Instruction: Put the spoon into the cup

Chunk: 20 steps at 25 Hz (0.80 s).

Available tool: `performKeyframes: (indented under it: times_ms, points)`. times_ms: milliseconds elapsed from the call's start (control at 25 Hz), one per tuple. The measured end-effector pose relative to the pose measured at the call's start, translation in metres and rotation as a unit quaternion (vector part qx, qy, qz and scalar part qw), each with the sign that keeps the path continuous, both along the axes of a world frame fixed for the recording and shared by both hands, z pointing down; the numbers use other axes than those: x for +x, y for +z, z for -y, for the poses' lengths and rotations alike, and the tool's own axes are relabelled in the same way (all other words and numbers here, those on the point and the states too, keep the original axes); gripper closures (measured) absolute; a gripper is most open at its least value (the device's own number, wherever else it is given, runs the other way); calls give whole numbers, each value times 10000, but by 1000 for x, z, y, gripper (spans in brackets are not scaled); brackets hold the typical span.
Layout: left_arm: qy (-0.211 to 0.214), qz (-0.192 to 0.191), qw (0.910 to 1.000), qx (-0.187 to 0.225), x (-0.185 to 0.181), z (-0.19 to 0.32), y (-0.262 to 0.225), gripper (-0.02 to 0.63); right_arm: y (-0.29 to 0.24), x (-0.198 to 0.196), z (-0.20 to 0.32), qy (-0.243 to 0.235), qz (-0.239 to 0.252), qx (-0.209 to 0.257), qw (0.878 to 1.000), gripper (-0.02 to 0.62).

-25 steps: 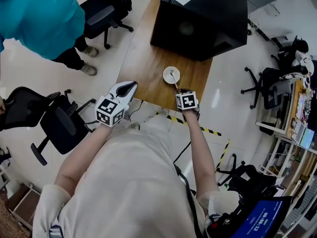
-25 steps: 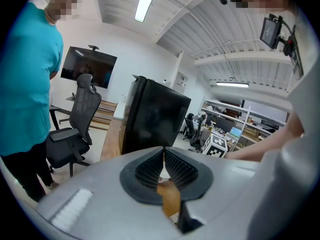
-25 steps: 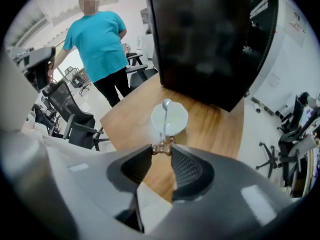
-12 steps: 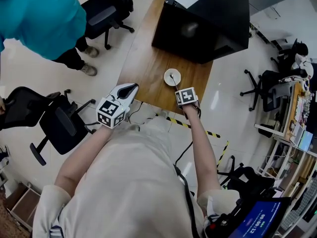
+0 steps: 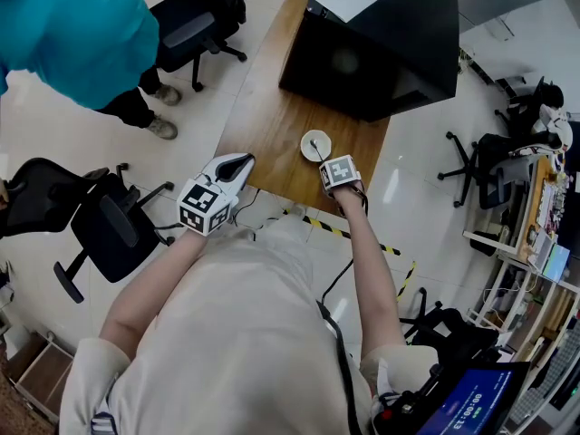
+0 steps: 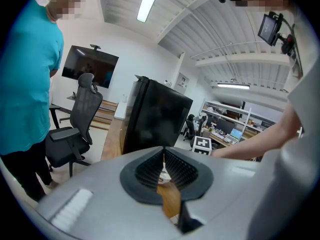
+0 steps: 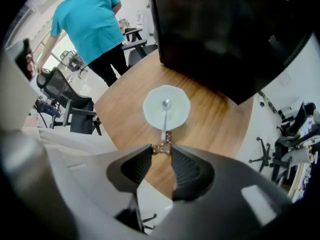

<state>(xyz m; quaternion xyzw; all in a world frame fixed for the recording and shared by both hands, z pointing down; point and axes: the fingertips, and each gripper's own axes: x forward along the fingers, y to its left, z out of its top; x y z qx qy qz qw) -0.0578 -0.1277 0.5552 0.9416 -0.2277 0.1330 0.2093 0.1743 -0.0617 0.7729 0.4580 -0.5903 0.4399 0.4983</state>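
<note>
nearest, the left gripper (image 6: 163, 156) hangs at the table edge, jaws pressed together and empty. the right gripper (image 7: 161, 149) points down, clamped on the brown end of a slim metal spoon (image 7: 164, 118). its bowl already sits inside the round white cup (image 7: 179, 106) on the wooden table (image 7: 215, 119). only letting go seems left.

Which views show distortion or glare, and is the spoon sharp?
Both gripper views: fisheye, dark corners. Right gripper view: spoon sharp. Left gripper view: ceiling lamp blown out. Head view: glare on floor, spoon tiny.
</note>
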Motion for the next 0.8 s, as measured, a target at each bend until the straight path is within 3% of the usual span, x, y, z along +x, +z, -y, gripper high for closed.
performKeyframes:
  times_ms: [800]
  points:
    - [-117,2,9999,18,-6,11,0,595,13,4,9,-90,-24,-420,9991,472]
